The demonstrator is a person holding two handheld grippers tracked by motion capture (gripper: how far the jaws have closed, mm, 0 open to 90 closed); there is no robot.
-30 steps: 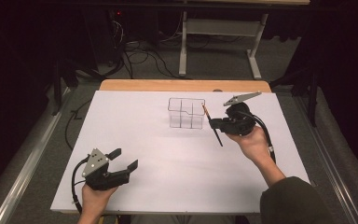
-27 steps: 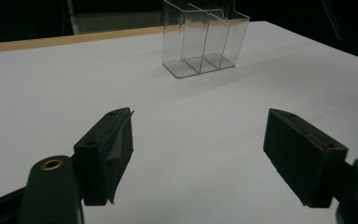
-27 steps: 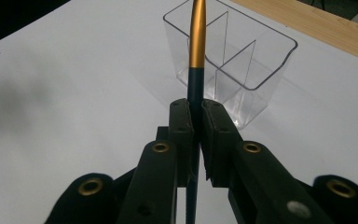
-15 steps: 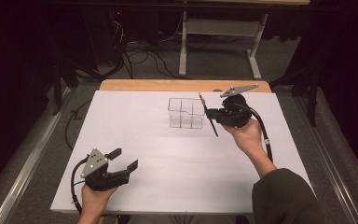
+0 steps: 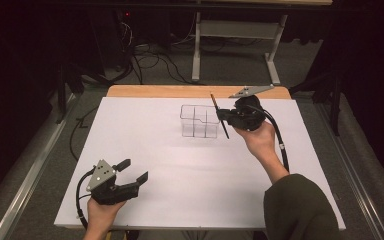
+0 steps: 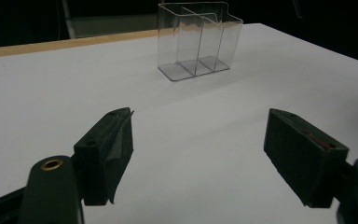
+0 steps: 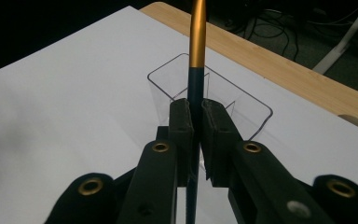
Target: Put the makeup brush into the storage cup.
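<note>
The right gripper point(image 5: 226, 116) pinches a thin stick-like tool, apparently a pen or brush point(image 5: 219, 115), with a dark lower shaft and a gold-orange upper part. In the right gripper view the two black pads press flat against the dark shaft from either side, and the pen or brush point(image 7: 196, 70) rises between them toward twelve o'clock, its gold section beginning just above the pad tips. In the high view it runs tilted, its upper end toward eleven o'clock and its lower end toward five o'clock, hanging just beside the right wall of the clear plastic organizer point(image 5: 198, 121) — whether it touches that wall cannot be told.

The organizer is a see-through box with partitions. It stands upright on the white table sheet point(image 5: 180, 170), at about twelve o'clock from the sheet's centre, near the strip of wooden table edge point(image 5: 170, 91). In the right gripper view the organizer point(image 7: 168, 81) sits directly behind the closed pads.

The left gripper point(image 5: 132, 171) hovers low over the near left of the sheet, at roughly seven o'clock from the centre, well apart from the organizer. Its jaws are spread wide with nothing between them — the left gripper view shows bare white sheet in the gap and the organizer point(image 6: 196, 39) far off at twelve o'clock.
</note>
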